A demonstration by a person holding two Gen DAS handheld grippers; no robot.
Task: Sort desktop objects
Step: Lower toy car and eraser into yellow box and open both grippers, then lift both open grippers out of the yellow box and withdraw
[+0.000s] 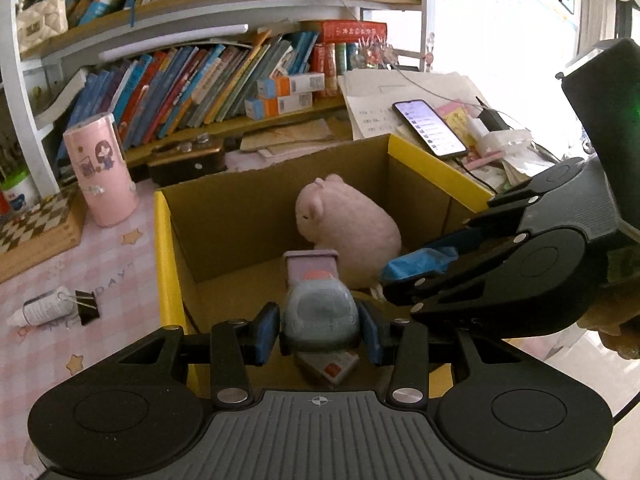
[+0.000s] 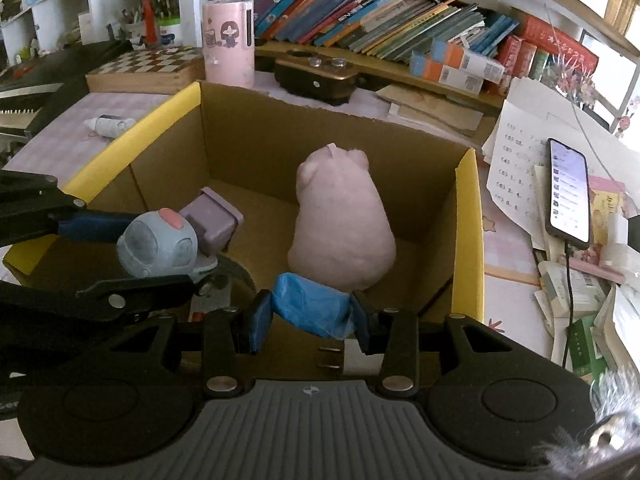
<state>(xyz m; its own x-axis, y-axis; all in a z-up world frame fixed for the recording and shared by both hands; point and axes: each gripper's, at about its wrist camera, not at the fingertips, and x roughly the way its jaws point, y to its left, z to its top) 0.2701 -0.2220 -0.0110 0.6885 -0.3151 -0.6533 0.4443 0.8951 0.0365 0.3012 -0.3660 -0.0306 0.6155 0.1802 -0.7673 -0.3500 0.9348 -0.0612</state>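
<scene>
A cardboard box with yellow flaps [image 1: 166, 240] [image 2: 468, 216] stands on the desk. A pink plush pig [image 1: 348, 224] [image 2: 340, 216] sits inside it. My left gripper [image 1: 320, 330] is shut on a grey-blue toy car with a purple block at its front [image 1: 318, 304] [image 2: 160, 244], held over the box's near side. My right gripper [image 2: 310, 316] is shut on a crumpled blue packet [image 2: 310, 306] [image 1: 420, 262], also over the box, just right of the left gripper [image 2: 132, 256]. A white plug [image 2: 348, 354] and a small red-and-white box [image 1: 332, 366] lie on the box floor.
On the pink tablecloth left of the box lie a small white bottle [image 1: 42, 310] [image 2: 108, 125] and a black binder clip [image 1: 87, 306]. A pink cylinder [image 1: 100, 168], a chessboard [image 2: 148, 66], a lit phone [image 2: 568, 194] on papers, and bookshelves surround the box.
</scene>
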